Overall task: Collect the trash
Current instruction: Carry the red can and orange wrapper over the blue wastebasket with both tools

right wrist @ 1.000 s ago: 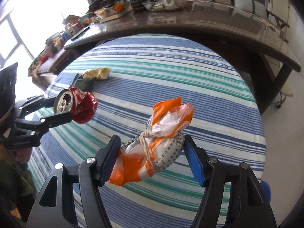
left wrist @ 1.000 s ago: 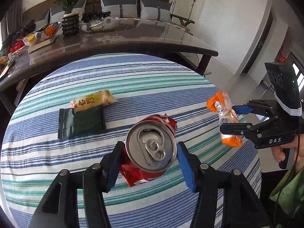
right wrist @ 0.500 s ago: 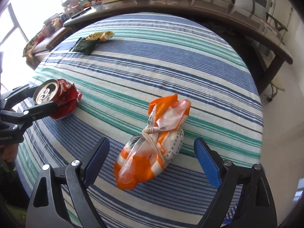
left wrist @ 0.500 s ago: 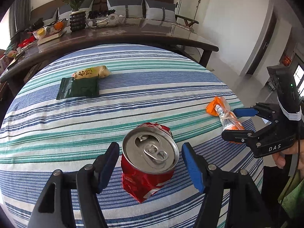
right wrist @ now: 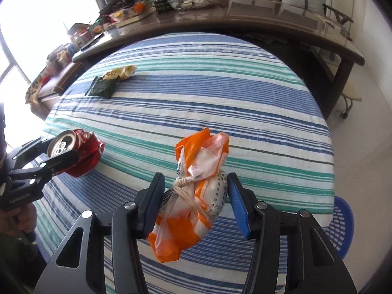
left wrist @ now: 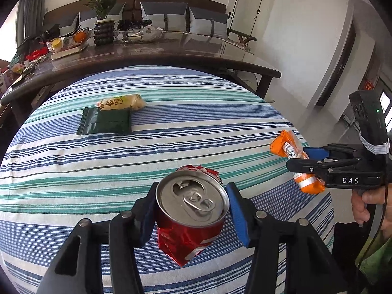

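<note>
In the left wrist view, the left gripper point(left wrist: 192, 210) is seen clamped on a crushed red can point(left wrist: 192, 216); its jaws have just been closing, and both blue pads are pressed against the can's silver rim. The can's dented body hangs above the striped tablecloth point(left wrist: 171, 127). Only this view shows the white letters "DAS" on the side of the right gripper point(left wrist: 302, 161), which is held by a hand point(left wrist: 362, 203) at the right edge. Farther back on the cloth, a green packet point(left wrist: 105, 121) is seen lying just beside a yellow snack wrapper point(left wrist: 121, 102) printed with red characters that cannot be made out.

In the right wrist view, the right gripper point(right wrist: 196, 196) is seen shut on an orange-and-white plastic bag point(right wrist: 193, 201) tied with string; its jaws have just been closing on the bag. Black print on the bag is too small to be read. Only here is a blue perforated basket point(right wrist: 340, 225) shown, beyond the table's right edge. A dark wooden table point(right wrist: 245, 19) crowded with objects stands behind.
</note>
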A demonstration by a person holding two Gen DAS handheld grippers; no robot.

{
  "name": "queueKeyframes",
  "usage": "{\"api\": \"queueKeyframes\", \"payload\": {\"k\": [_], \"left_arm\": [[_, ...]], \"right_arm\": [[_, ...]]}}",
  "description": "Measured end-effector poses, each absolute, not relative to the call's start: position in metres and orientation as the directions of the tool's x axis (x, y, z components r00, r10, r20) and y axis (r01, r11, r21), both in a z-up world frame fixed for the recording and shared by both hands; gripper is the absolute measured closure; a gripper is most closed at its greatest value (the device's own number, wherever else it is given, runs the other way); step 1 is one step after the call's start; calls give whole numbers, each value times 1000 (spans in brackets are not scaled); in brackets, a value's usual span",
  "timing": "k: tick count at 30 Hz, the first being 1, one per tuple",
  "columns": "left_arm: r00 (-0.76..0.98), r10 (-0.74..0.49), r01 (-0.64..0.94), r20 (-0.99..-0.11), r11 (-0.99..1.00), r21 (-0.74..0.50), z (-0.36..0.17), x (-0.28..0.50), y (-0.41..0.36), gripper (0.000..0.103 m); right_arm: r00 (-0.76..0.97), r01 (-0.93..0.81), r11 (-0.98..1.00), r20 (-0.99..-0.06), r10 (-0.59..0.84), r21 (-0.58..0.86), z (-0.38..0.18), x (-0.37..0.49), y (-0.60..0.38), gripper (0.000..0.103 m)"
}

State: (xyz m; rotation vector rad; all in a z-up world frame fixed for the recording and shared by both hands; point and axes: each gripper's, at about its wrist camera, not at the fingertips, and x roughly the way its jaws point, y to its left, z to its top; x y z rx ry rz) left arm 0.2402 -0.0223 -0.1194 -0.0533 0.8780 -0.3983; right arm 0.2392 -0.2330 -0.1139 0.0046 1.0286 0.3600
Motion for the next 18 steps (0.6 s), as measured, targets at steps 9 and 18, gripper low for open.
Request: {"api": "queueKeyframes", "payload": {"k": [9,18], "left_arm": [[548,-436,371,-714,891,-260,-89,232,-77,49],[459,-515,491,-724,826,-276,-83,222,-183,49]], "right_arm": [[502,-264,945,-809,305,192,-100,220,-272,49],[580,-110,975,-785,220,192,-82,193,-370,49]]}}
